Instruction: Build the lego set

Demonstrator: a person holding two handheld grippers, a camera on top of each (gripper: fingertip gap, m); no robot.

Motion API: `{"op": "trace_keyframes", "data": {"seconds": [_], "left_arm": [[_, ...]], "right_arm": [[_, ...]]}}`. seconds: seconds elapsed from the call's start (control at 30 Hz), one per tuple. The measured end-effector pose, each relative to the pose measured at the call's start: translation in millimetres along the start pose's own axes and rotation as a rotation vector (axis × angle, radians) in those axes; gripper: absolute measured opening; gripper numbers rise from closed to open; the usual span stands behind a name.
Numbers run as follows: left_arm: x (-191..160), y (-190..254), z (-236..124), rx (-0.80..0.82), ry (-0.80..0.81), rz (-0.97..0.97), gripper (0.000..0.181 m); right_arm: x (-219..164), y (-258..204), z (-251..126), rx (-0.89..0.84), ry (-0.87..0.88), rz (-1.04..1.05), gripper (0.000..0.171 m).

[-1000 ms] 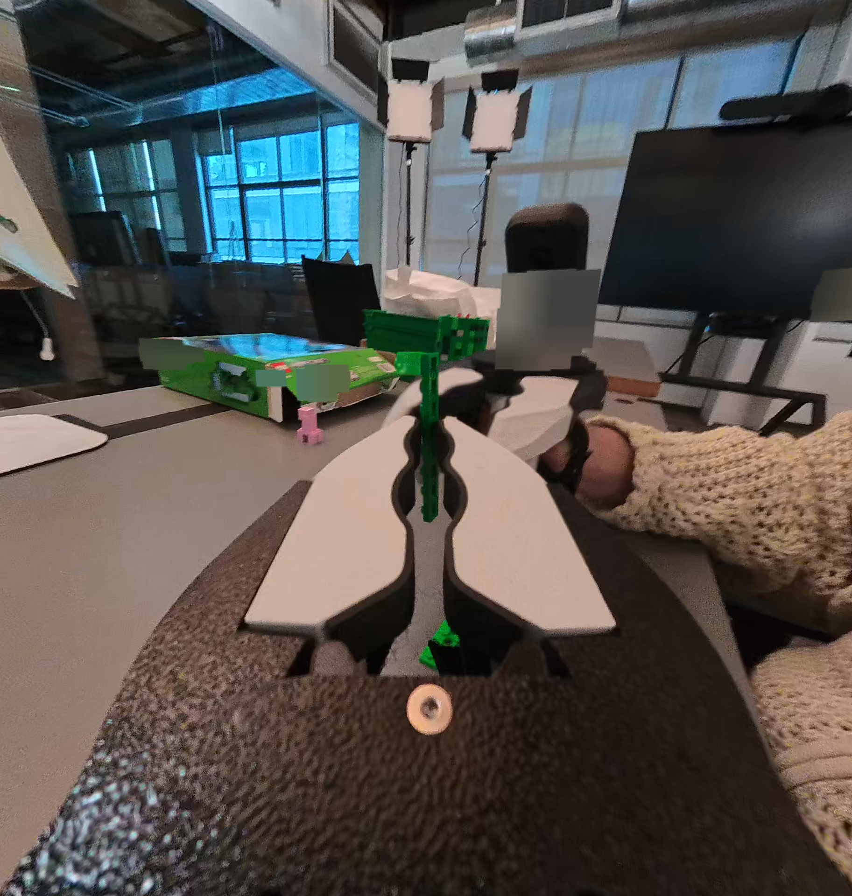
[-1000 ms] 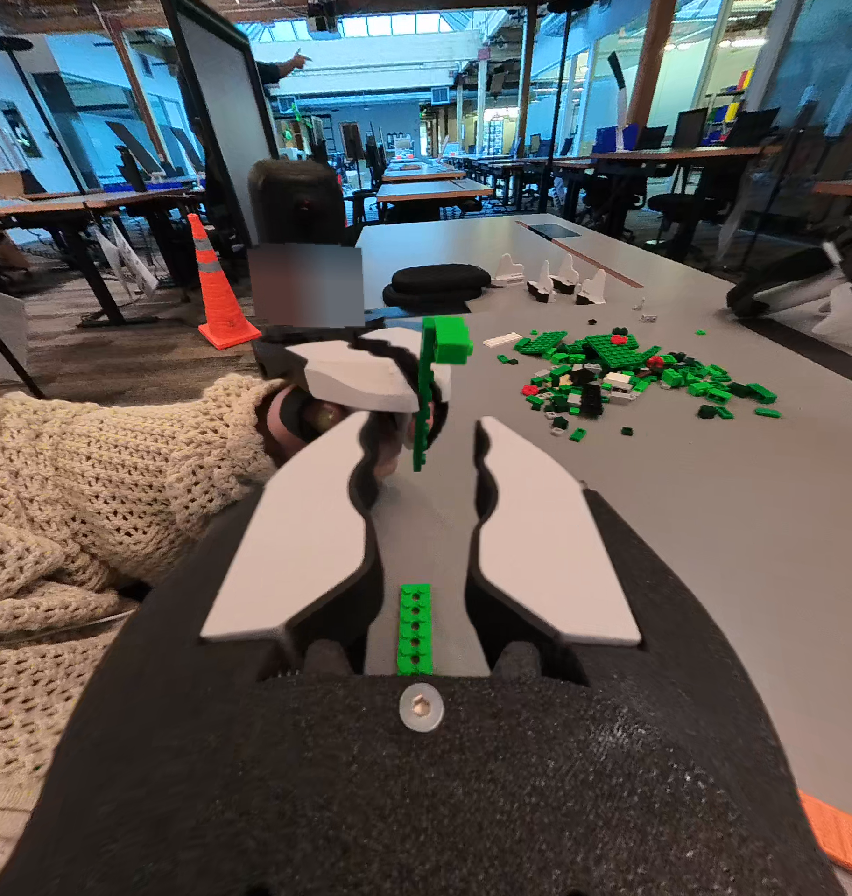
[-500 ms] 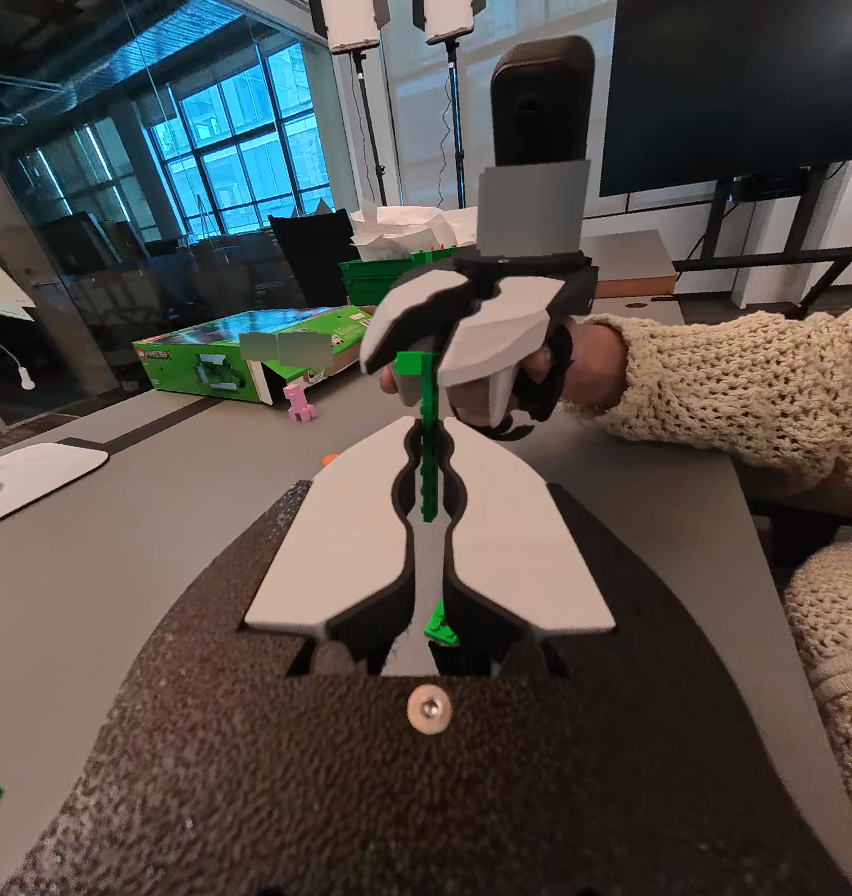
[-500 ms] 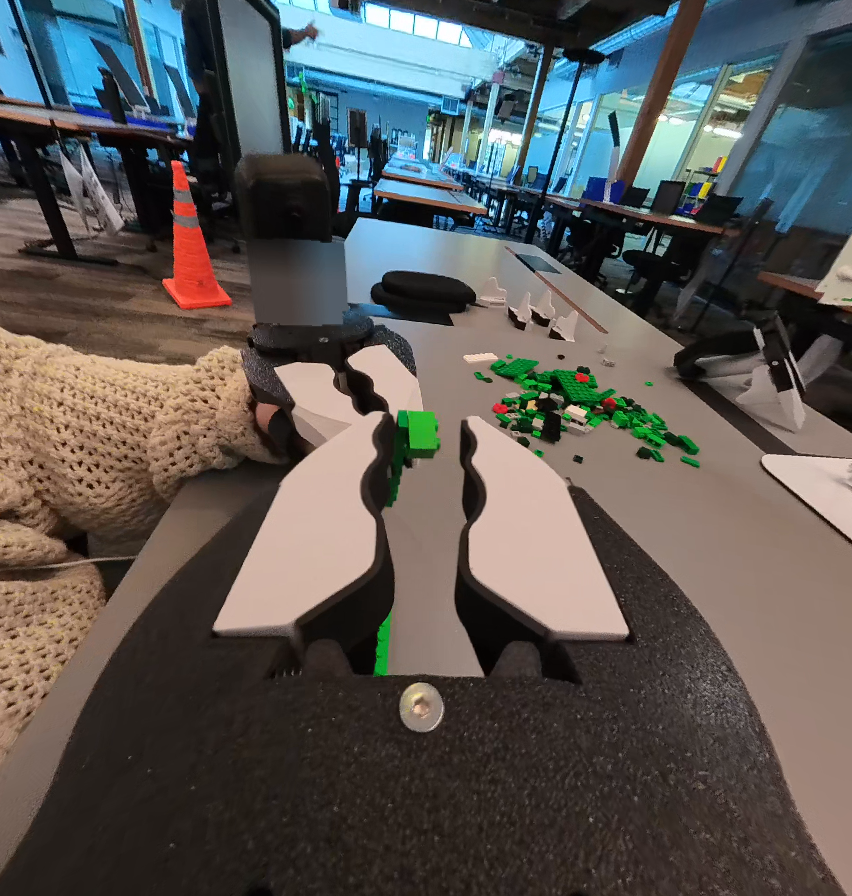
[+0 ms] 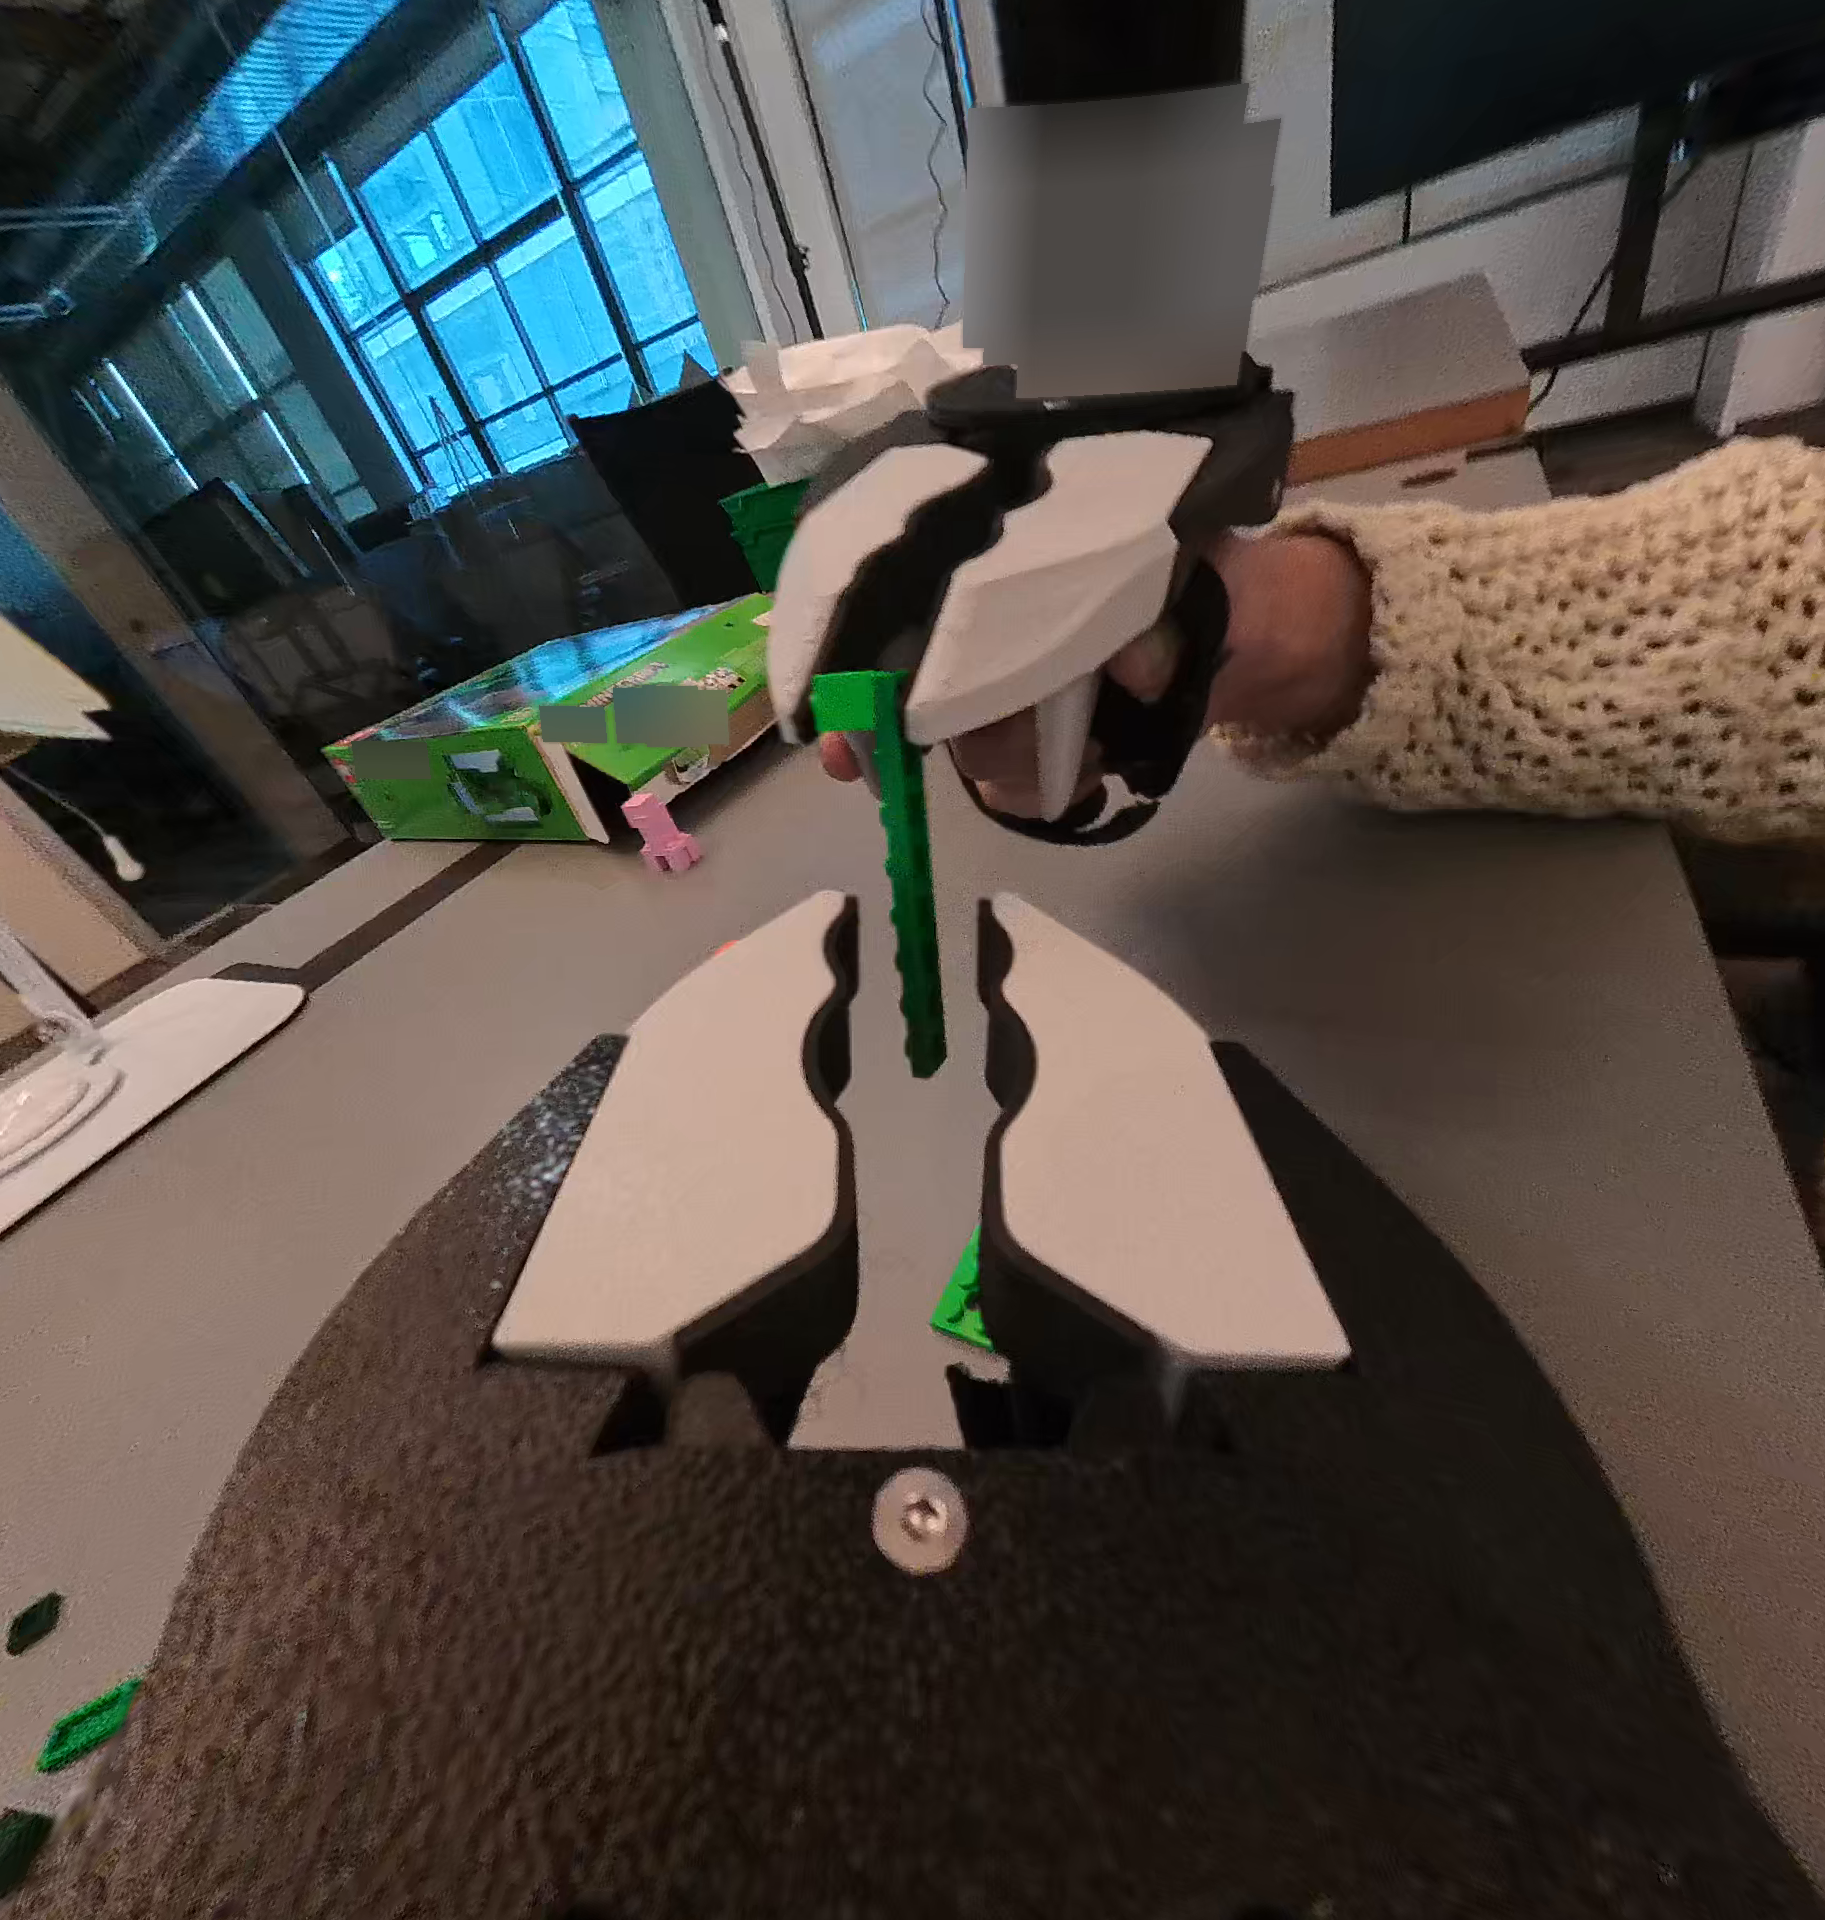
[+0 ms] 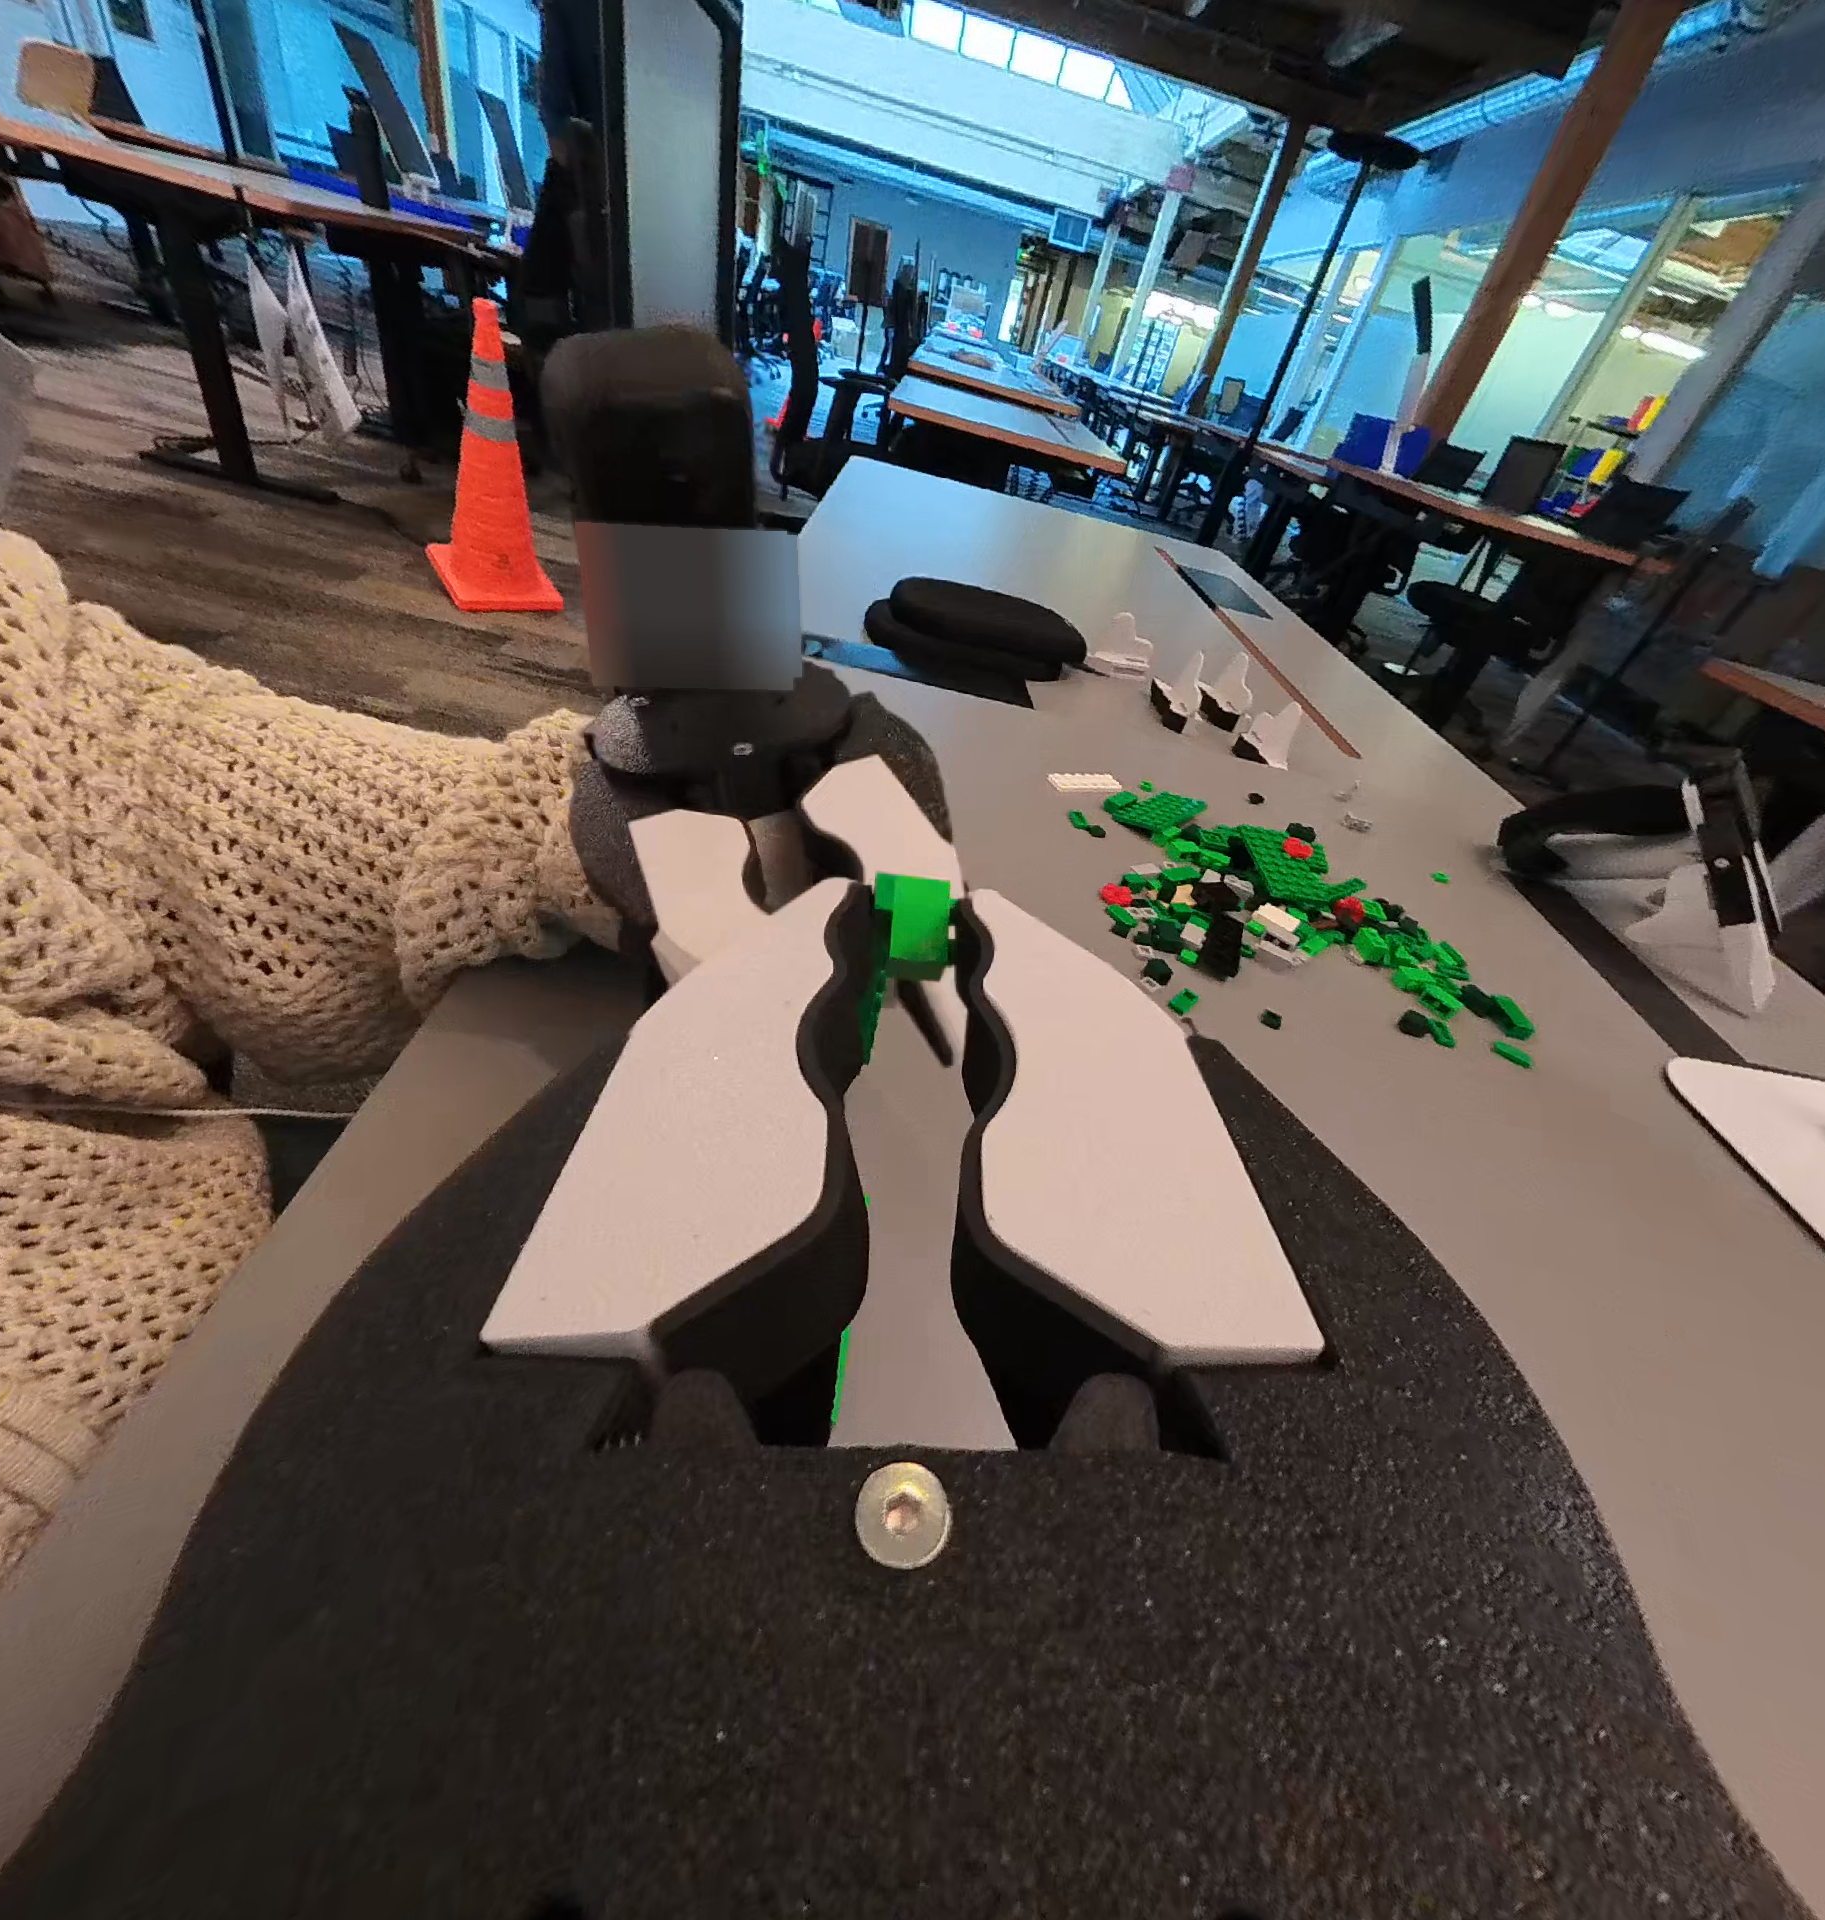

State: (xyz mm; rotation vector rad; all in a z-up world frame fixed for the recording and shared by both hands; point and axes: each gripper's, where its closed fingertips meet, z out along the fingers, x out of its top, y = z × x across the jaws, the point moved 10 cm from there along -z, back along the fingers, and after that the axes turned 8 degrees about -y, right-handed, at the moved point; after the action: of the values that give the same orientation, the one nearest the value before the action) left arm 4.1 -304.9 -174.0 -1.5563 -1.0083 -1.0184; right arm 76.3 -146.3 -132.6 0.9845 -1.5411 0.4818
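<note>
Grey tabletop [image 5: 264,1195] runs out under both my grippers, open office behind it, desks and an orange traffic cone [image 6: 490,488] off on the floor. My left gripper [image 5: 913,914] has its fingers spread, with a clear gap on either side of the long green lego strip [image 5: 913,894] that hangs down between the tips; neither pad touches it that I can see. That strip is held from above: my right gripper [image 5: 866,707] comes in over it, and its white fingers pinch the bright green brick [image 5: 856,701] at the strip's top end.

From the right wrist camera I see the same thing: right gripper [image 6: 908,925] closed on the green brick [image 6: 913,925], the left gripper's white fingers [image 6: 679,894] just behind it, a cream knitted sleeve [image 6: 212,831] leading off to the left.

Beyond the strip, on the table, sits the green lego box [image 5: 534,748], with a small pink lego figure [image 5: 664,831] just beside its near corner. Under my left gripper, another green plate [image 5: 960,1299] peeks out beside the inner finger. Well to the right of the right gripper lies the loose pile of green, black and red lego pieces [image 6: 1292,914].
</note>
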Motion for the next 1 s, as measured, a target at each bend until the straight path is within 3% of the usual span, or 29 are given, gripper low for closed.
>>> {"op": "trace_keyframes", "data": {"seconds": [0.07, 0.53, 0.7, 0.9, 1.0], "left_arm": [[-0.8, 2.8, 1.8, 0.023, -0.025, 0.053, 0.008], [-8.1, 8.5, 8.2, -0.010, -0.189, 0.155, 0.005], [-8.7, 8.8, 9.2, -0.014, -0.198, 0.158, 0.005], [-6.9, -9.9, -0.4, 0.104, -0.129, -0.032, 0.005], [-7.8, -22.5, -8.7, 0.177, -0.073, -0.159, 0.005]], "right_arm": [[-0.1, -1.2, -0.3, 0.005, -0.023, -0.020, 0.015], [0.4, -13.5, -3.8, 0.008, -0.306, -0.206, 0.015], [1.2, -15.8, -3.3, -0.008, -0.328, -0.221, 0.015], [4.6, -2.3, -14.3, -0.123, -0.185, -0.111, 0.031], [-13.7, 5.1, -11.5, -0.063, -0.351, -0.012, 0.028]]}}
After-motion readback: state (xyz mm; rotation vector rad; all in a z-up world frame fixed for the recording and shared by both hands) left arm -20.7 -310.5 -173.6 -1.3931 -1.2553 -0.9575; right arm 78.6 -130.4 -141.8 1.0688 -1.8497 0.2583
